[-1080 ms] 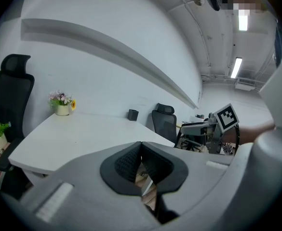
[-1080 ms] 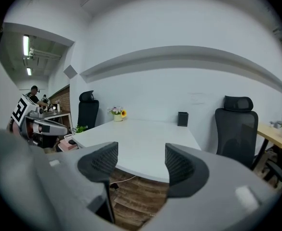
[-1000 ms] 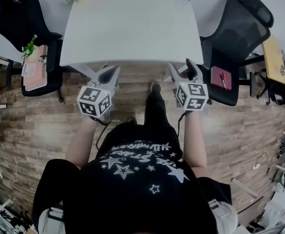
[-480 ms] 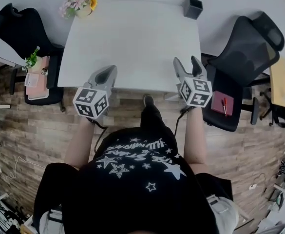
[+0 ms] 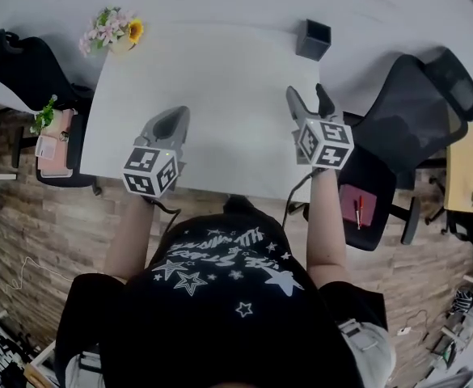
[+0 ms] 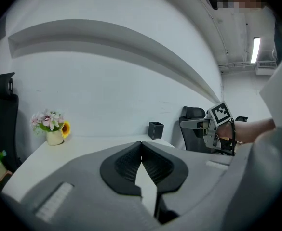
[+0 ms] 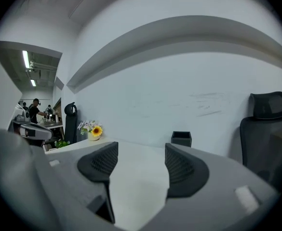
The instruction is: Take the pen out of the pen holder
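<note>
The right gripper [image 7: 141, 154] holds its jaws wide apart over a white table [image 7: 137, 182], with a black square pen holder [image 7: 181, 138] by the wall ahead, a sunflower vase [image 7: 93, 131] far left and a black office chair [image 7: 267, 129] at right.

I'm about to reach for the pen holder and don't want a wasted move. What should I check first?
1. Right tool open: ok, jaws apart, nothing between them.
2. Left tool out of the way: ok, jaws together, empty, over the table's near left.
3. Pen holder found: ok, upright at the far right corner.
4. Pen inside it: cannot tell, none shows above the rim.
5. Path clear: ok, bare tabletop between right tool and holder.
6. Flower vase clear of the reach: ok, far left corner.
</note>
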A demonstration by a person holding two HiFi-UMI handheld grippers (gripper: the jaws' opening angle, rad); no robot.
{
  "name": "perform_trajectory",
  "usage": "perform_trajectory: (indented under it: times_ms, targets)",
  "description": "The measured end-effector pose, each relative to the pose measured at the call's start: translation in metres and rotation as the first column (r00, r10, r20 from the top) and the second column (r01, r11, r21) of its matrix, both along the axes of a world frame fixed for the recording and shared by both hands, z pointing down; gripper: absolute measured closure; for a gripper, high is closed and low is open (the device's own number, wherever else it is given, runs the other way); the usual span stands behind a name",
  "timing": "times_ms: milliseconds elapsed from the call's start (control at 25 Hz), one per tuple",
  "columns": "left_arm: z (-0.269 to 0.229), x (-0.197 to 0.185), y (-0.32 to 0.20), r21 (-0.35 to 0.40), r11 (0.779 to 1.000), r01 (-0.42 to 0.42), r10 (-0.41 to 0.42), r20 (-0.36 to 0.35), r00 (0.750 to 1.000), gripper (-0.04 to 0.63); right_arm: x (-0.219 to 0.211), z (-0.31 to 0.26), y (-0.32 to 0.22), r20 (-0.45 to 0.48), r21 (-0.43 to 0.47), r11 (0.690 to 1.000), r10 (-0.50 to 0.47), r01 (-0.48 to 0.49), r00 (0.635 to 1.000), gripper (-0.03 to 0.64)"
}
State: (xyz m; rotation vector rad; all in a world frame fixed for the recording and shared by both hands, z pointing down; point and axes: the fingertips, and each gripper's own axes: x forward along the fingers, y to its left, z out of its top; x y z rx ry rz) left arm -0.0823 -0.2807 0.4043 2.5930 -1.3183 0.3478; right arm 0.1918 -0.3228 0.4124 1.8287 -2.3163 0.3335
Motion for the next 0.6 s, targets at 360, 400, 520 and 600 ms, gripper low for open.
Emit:
perform_trajectory:
  times_ms: [360, 400, 520, 600]
  targets:
    - [-0.015, 0.05, -0.072, 0.028, 1.0, -0.005, 0.005, 0.011, 1.0, 0.586, 0.048, -0.011, -0.098, -0.028, -0.012, 0.999, -0.043, 0.043, 0.999, 0.31]
    - [-0.015, 0.055, -0.078, 0.026, 1.0, -0.008, 0.007, 0.012, 1.0, 0.586, 0.053, -0.009, -0.106, -0.029, -0.021, 0.999, -0.04, 0.04, 0.999, 0.31]
    - [-0.011, 0.066, -0.094, 0.015, 1.0, -0.012, 0.012, 0.016, 1.0, 0.586, 0.068, 0.001, -0.131, -0.038, -0.055, 0.998, -0.017, 0.015, 0.999, 0.31]
    - [-0.007, 0.074, -0.101, 0.002, 1.0, -0.017, 0.016, 0.02, 1.0, 0.586, 0.075, 0.01, -0.145, -0.046, -0.083, 0.996, -0.016, 0.012, 0.999, 0.31]
